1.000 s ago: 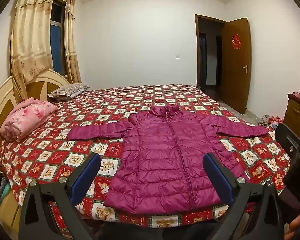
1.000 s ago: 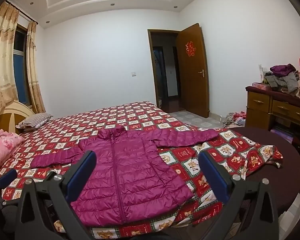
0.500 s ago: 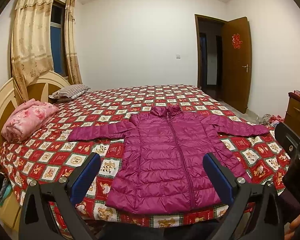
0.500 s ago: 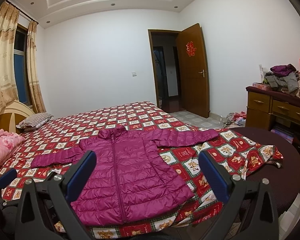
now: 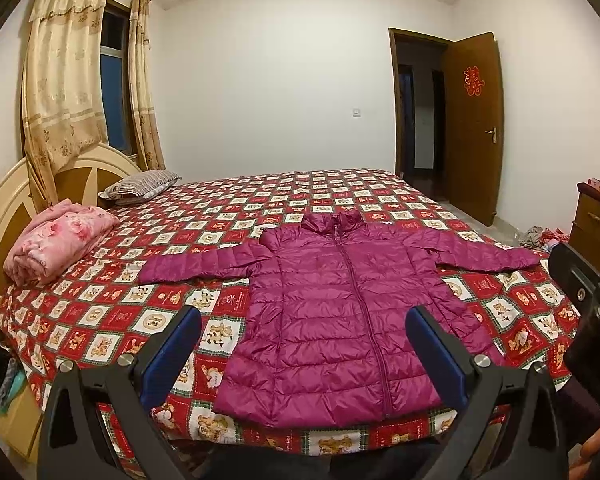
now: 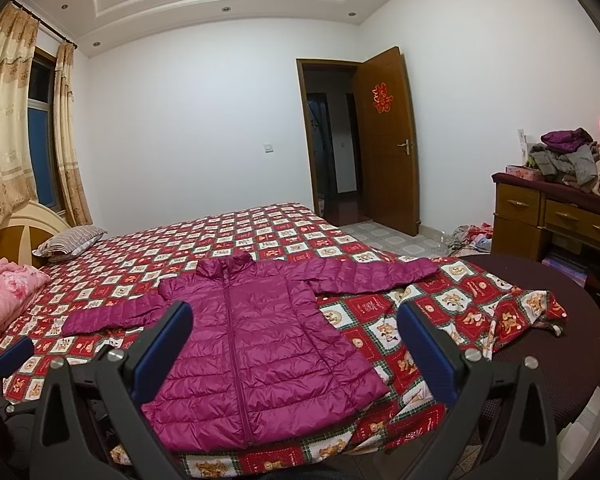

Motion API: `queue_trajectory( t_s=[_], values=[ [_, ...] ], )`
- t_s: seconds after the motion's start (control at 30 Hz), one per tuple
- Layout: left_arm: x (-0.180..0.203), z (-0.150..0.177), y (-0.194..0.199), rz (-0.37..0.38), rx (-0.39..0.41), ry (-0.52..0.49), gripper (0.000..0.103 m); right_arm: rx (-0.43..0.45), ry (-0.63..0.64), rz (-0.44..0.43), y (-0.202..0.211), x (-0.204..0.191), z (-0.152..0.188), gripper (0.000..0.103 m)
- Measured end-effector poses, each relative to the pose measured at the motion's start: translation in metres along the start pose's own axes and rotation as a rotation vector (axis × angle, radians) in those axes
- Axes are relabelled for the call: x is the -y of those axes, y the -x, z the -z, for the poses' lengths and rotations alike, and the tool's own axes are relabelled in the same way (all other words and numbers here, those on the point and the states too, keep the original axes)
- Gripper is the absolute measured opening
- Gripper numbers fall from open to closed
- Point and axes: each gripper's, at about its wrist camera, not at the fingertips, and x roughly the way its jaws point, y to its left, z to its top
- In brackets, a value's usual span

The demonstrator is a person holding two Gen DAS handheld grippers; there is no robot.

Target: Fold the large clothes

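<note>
Holding both grippers wide open and empty, left gripper [image 5: 303,350] and right gripper [image 6: 294,340], I see the magenta puffer jacket [image 5: 340,316] spread flat; only my right view shows the clothes pile [image 6: 572,164] at 3 o'clock.

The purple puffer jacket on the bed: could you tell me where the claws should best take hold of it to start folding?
Probably at the sleeve cuffs. The jacket lies flat, zipped, with both sleeves spread sideways. The open left claw could take the left cuff from its outer end, and the open right claw the right cuff, to fold each across the chest.
</note>
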Motion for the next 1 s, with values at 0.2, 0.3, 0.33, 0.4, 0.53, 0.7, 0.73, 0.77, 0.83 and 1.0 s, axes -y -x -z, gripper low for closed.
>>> queue_trajectory(
  t_s=[0.2, 0.3, 0.33, 0.4, 0.53, 0.7, 0.73, 0.77, 0.83, 1.0],
  values=[
    [0.0003, 0.0010, 0.0014, -0.001, 0.001, -0.001, 0.102, 0.001, 0.000, 0.001, 0.0001, 0.0001, -0.0006, 0.103],
    [0.0006, 0.0010, 0.0014, 0.000, 0.002, -0.001, 0.102, 0.001, 0.001, 0.000, 0.0003, -0.0002, -0.0006, 0.103],
    [0.0007, 0.0011, 0.0015, 0.000, 0.002, -0.002, 0.102, 0.001, 0.000, 0.000, 0.0002, 0.0001, -0.0005, 0.103],
    [0.0006, 0.0009, 0.0014, -0.001, 0.002, -0.002, 0.102, 0.001, 0.000, 0.000, 0.0004, -0.0001, -0.0005, 0.103],
    [0.0007, 0.0006, 0.0012, -0.001, 0.001, -0.001, 0.102, 0.001, 0.000, 0.001, 0.0003, 0.0001, -0.0006, 0.103],
    [0.0017, 0.0004, 0.0017, -0.002, 0.003, 0.000, 0.102, 0.003, -0.001, 0.001, 0.0004, -0.0004, -0.0011, 0.103],
    [0.0018, 0.0004, 0.0017, -0.001, 0.003, -0.001, 0.102, 0.002, 0.000, 0.001, 0.0003, -0.0003, -0.0012, 0.103],
    [0.0022, 0.0005, 0.0019, -0.001, 0.002, -0.002, 0.102, 0.002, 0.000, 0.000, 0.0004, -0.0001, -0.0010, 0.103],
    [0.0023, 0.0006, 0.0021, -0.002, 0.004, -0.002, 0.102, 0.002, 0.000, 0.000, 0.0004, 0.0000, -0.0010, 0.103],
    [0.0028, 0.0007, 0.0019, -0.002, 0.001, 0.001, 0.102, 0.002, 0.000, 0.001, 0.0004, 0.0000, -0.0009, 0.103]
  ],
)
